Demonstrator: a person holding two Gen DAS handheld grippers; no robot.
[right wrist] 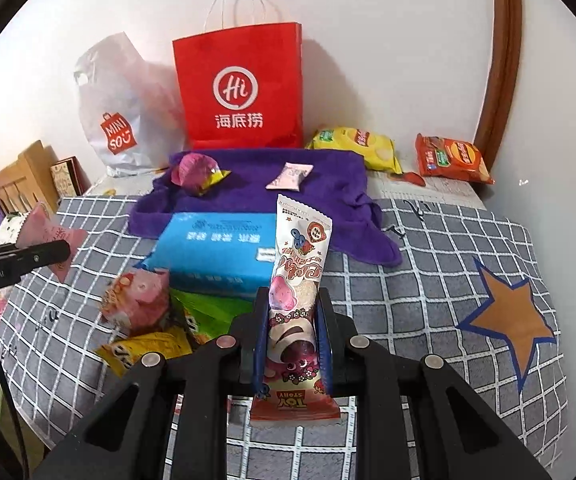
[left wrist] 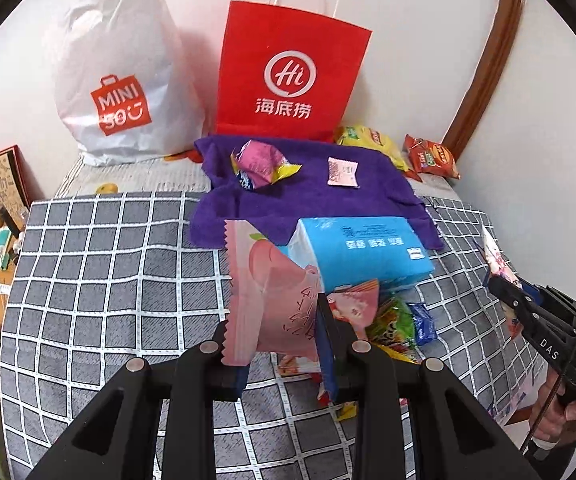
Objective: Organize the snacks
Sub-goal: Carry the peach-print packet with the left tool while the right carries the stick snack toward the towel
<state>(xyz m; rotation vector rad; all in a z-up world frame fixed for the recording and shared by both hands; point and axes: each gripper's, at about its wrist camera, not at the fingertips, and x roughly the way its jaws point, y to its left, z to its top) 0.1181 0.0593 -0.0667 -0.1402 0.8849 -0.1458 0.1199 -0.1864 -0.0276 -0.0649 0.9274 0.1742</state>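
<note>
Checked grey bedspread (right wrist: pixel 427 320) under everything, red paper bag (right wrist: pixel 240 92) at the wall, purple towel (right wrist: pixel 327 196) before it. My left gripper (left wrist: pixel 276 332) is clamped on a pink peach packet (left wrist: pixel 264 280); my right gripper (right wrist: pixel 293 332) pinches a strawberry snack bar (right wrist: pixel 295 300), both above the bedspread.

Bare checked blanket (left wrist: pixel 100 280) at left, blue tissue pack (left wrist: pixel 367 252) and snack heap (right wrist: pixel 148 320) blocking the middle, purple towel (right wrist: pixel 327 184) mostly open, bags (left wrist: pixel 288 72) walling the back.
</note>
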